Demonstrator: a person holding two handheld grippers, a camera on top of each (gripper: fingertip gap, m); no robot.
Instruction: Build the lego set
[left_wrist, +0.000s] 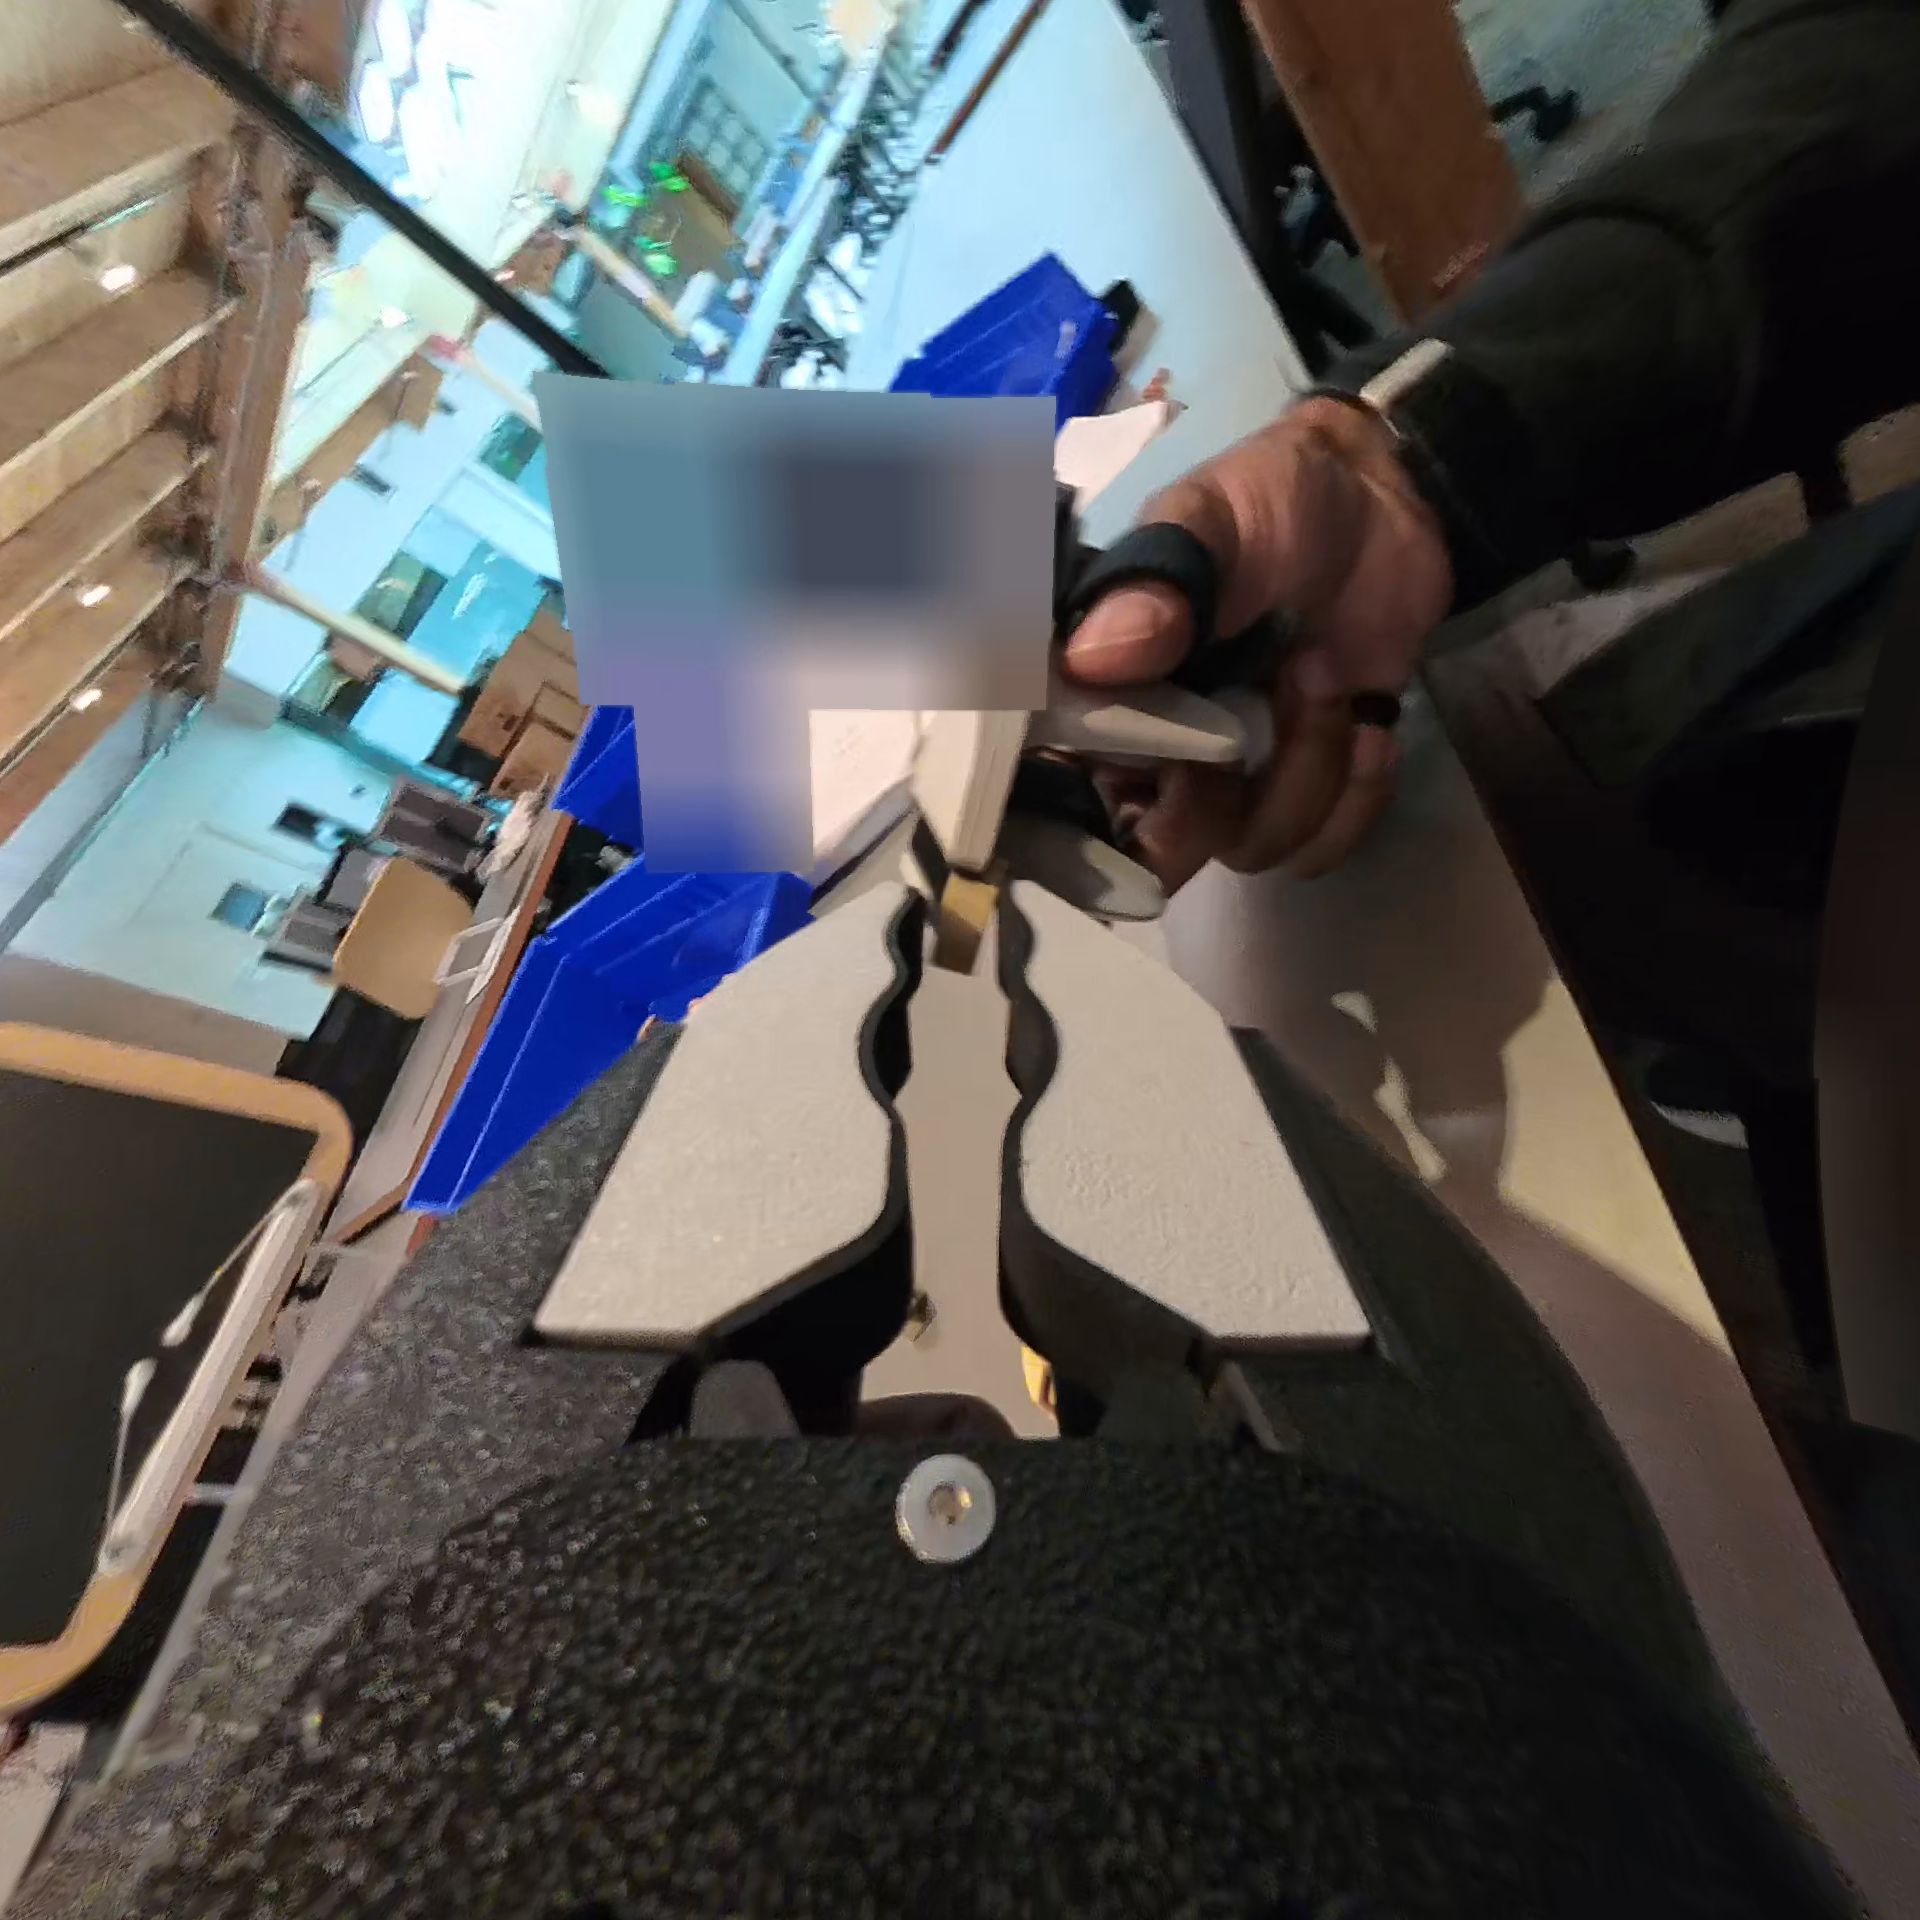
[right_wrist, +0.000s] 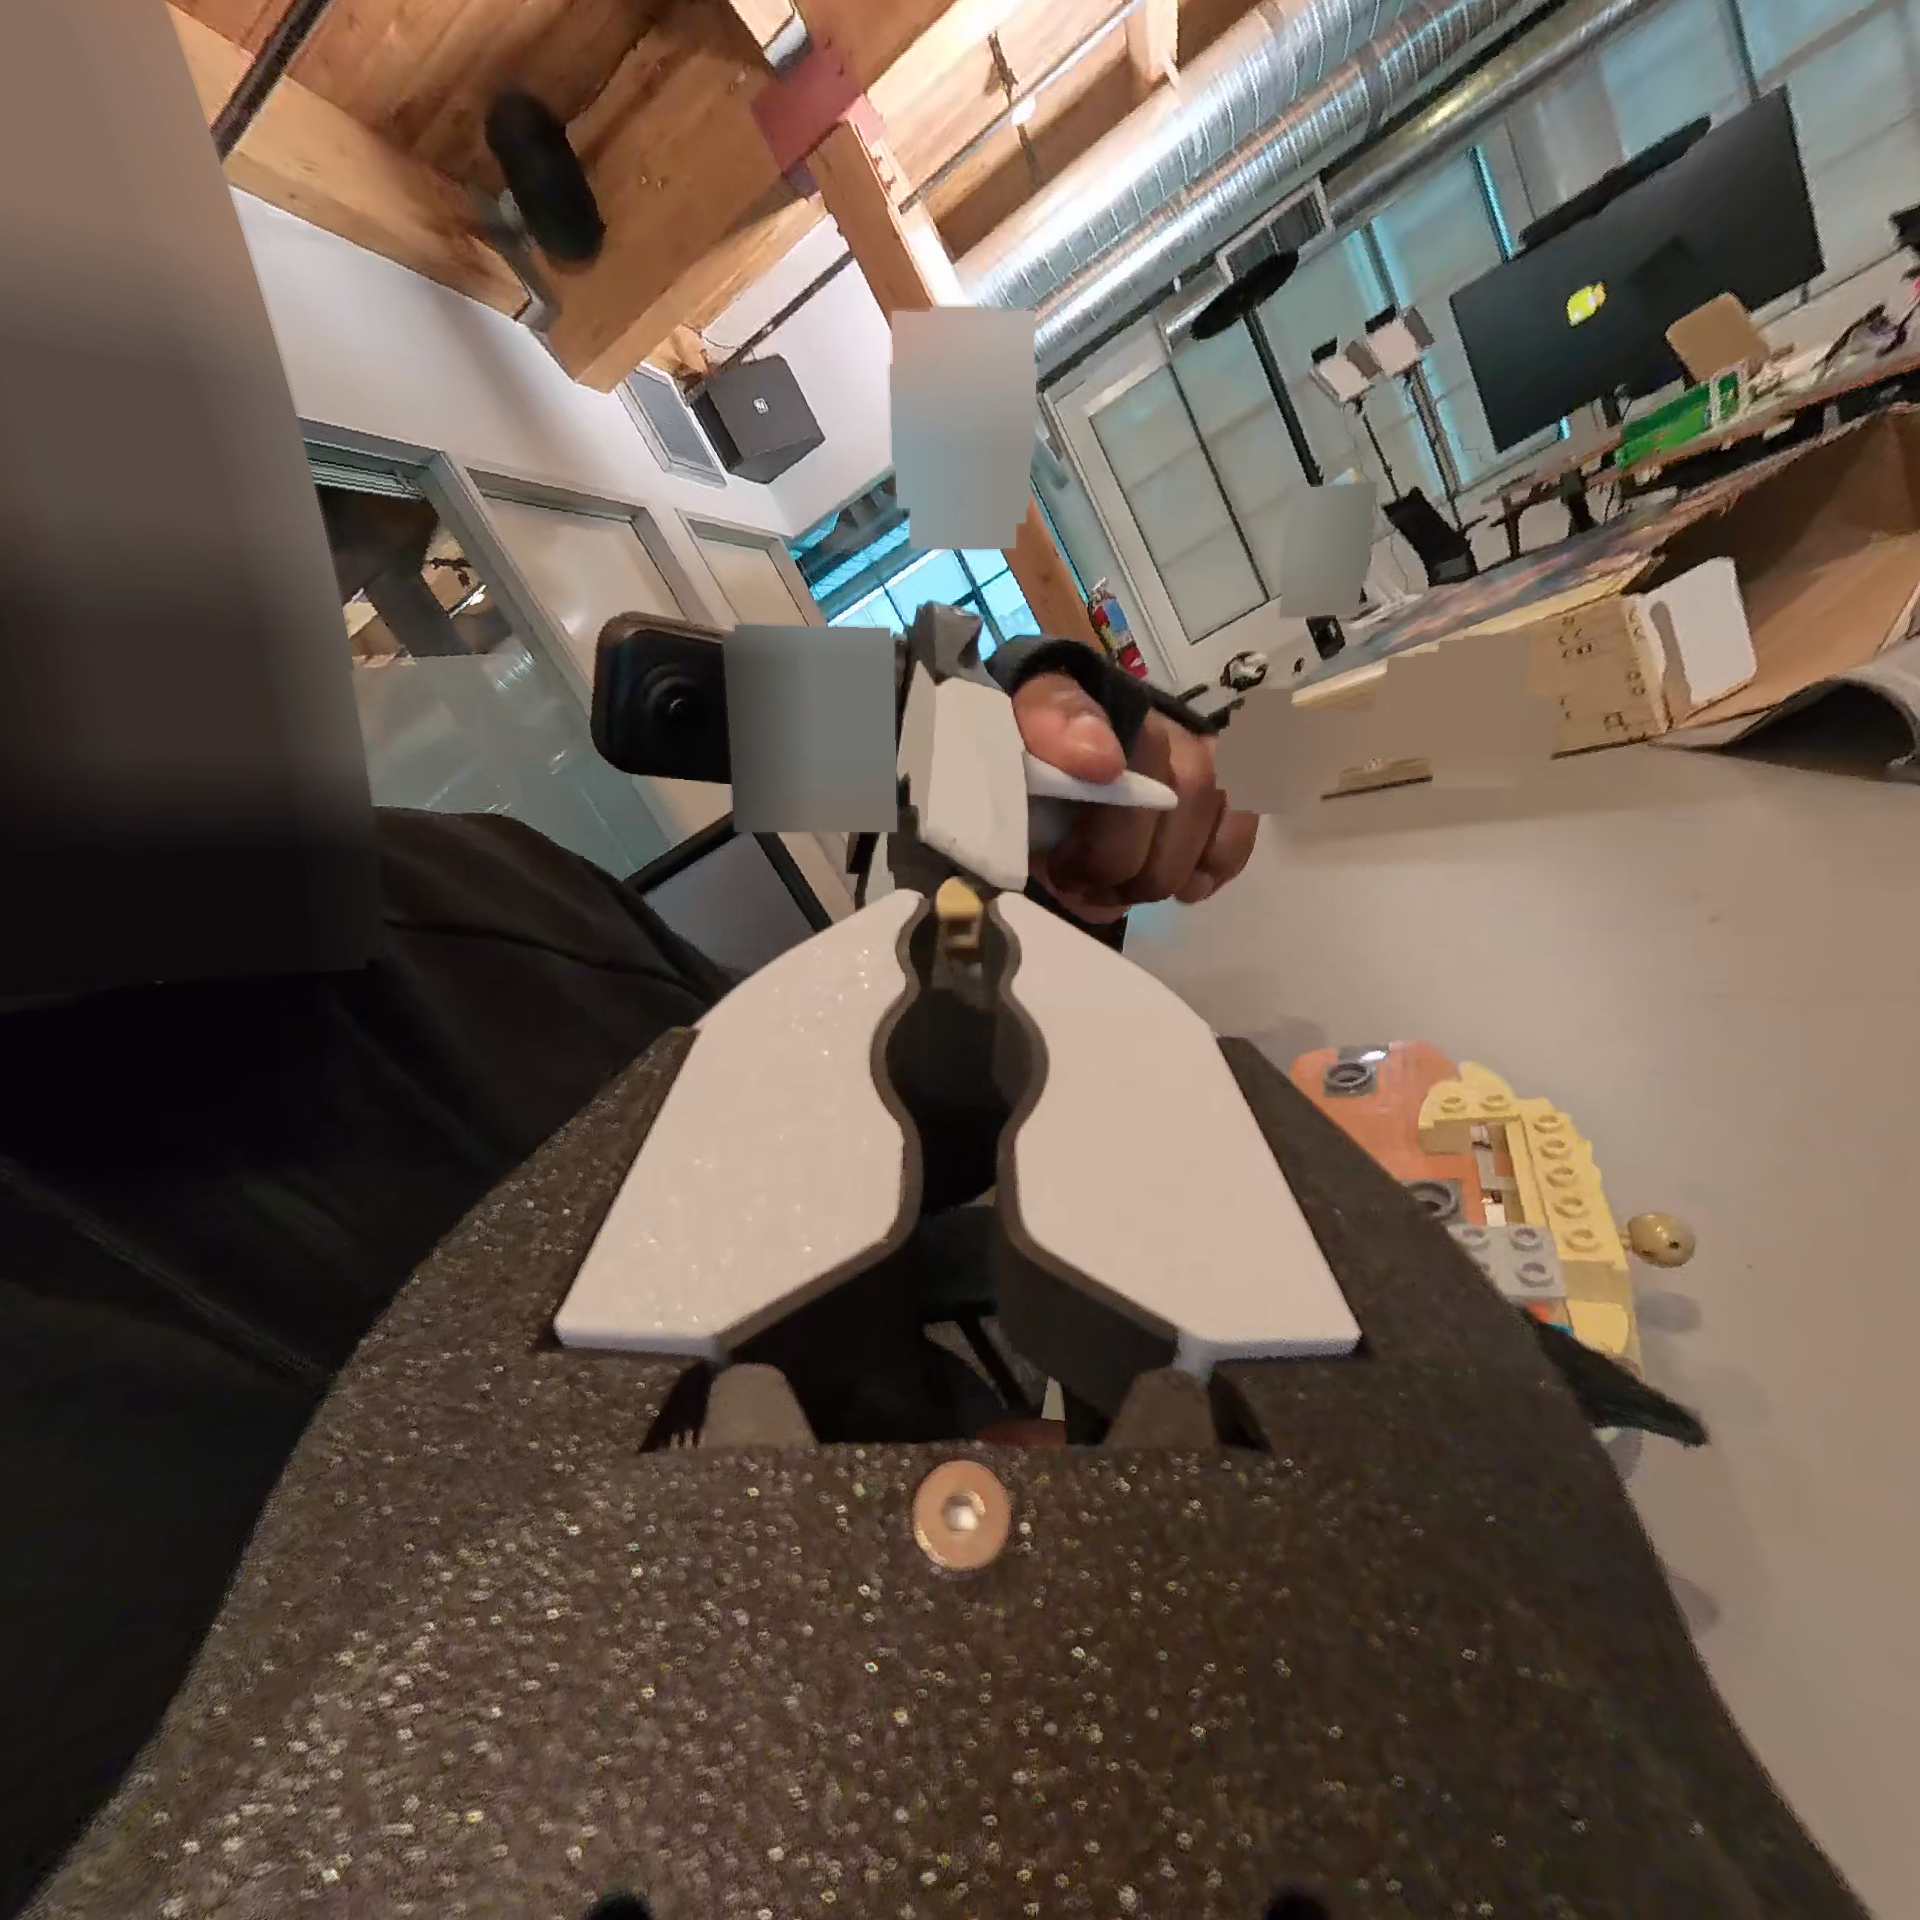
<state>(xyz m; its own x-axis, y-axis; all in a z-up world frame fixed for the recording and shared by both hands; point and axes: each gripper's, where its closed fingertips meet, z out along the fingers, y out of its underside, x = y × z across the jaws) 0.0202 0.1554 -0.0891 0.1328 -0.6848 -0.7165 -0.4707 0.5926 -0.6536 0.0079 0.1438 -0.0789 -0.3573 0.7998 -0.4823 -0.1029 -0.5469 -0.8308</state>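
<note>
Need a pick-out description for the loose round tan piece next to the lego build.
On the grey table, find the partly built lego model on its orange base, right of the right gripper. The round tan piece lies just off its right edge: a lone ball shape, unattached, unlike the studded bricks.

The two grippers met tip to tip above the table (right_wrist: 1558, 935), left gripper (left_wrist: 958, 914) facing right gripper (right_wrist: 958, 914), a small brick (right_wrist: 956, 925) between them. The lego build (right_wrist: 1507, 1184) lay on the table, right of the right gripper, bins (left_wrist: 582, 1039) behind.
</note>
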